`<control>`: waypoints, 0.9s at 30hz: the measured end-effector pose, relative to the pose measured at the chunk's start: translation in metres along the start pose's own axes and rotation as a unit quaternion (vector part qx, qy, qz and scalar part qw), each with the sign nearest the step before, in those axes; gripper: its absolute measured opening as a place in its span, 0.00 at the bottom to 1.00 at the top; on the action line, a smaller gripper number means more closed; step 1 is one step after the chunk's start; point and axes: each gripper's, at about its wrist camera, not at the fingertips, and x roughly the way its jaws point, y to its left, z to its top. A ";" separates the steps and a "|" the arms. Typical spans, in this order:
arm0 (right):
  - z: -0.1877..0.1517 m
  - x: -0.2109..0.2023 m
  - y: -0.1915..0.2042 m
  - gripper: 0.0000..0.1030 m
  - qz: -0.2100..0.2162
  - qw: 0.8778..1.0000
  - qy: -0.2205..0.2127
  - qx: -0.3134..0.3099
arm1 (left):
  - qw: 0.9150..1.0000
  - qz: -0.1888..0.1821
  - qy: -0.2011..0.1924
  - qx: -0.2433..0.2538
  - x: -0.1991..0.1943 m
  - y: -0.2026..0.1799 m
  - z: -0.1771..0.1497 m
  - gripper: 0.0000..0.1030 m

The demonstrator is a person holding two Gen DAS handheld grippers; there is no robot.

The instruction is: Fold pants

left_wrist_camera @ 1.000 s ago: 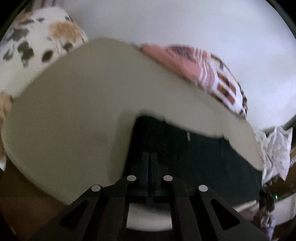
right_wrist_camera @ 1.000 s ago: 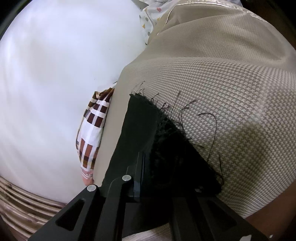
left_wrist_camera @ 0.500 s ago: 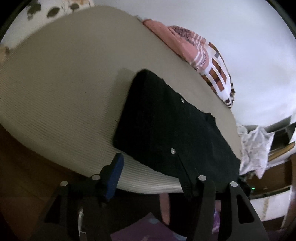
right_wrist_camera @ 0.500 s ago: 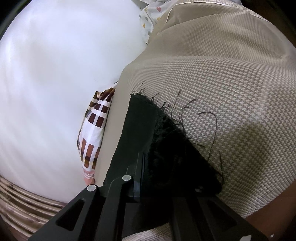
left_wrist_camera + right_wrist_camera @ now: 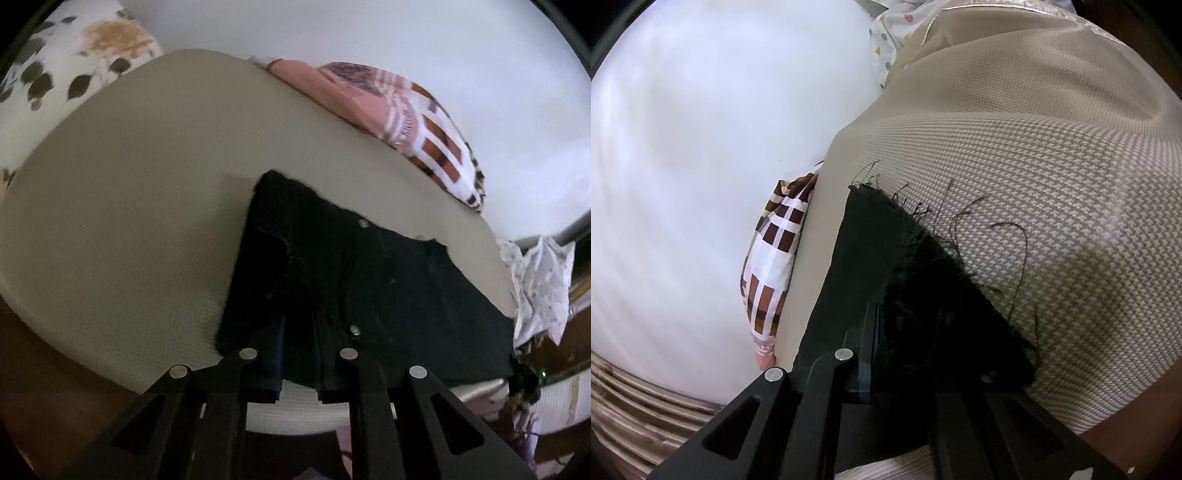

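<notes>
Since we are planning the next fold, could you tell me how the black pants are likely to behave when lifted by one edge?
The black pants will probably flop and drape, since they lie flat in soft layers on the beige cushion. The frayed hem may shed or snag threads. Stacked layers could slip apart.

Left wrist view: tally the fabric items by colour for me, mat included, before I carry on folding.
Black: 1, the pants
Beige: 1, the woven mat under them
Pink and brown check: 1, the cloth at the mat's far edge
White floral print: 1, the fabric at far left
White speckled: 1, the crumpled cloth at right
Total: 5
</notes>
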 end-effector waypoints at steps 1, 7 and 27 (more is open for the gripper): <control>0.000 0.000 0.000 0.00 0.001 1.000 0.000 -0.002 | 1.000 0.003 0.011 -0.009 0.006 0.007 -0.006 0.13; 0.000 0.000 -0.001 0.00 0.003 1.000 0.004 -0.005 | 0.998 -0.018 0.020 -0.053 0.018 0.033 -0.027 0.19; 0.018 -0.008 -0.006 0.00 -0.007 0.998 0.042 -0.035 | 0.999 -0.011 0.009 -0.032 0.019 0.023 -0.029 0.32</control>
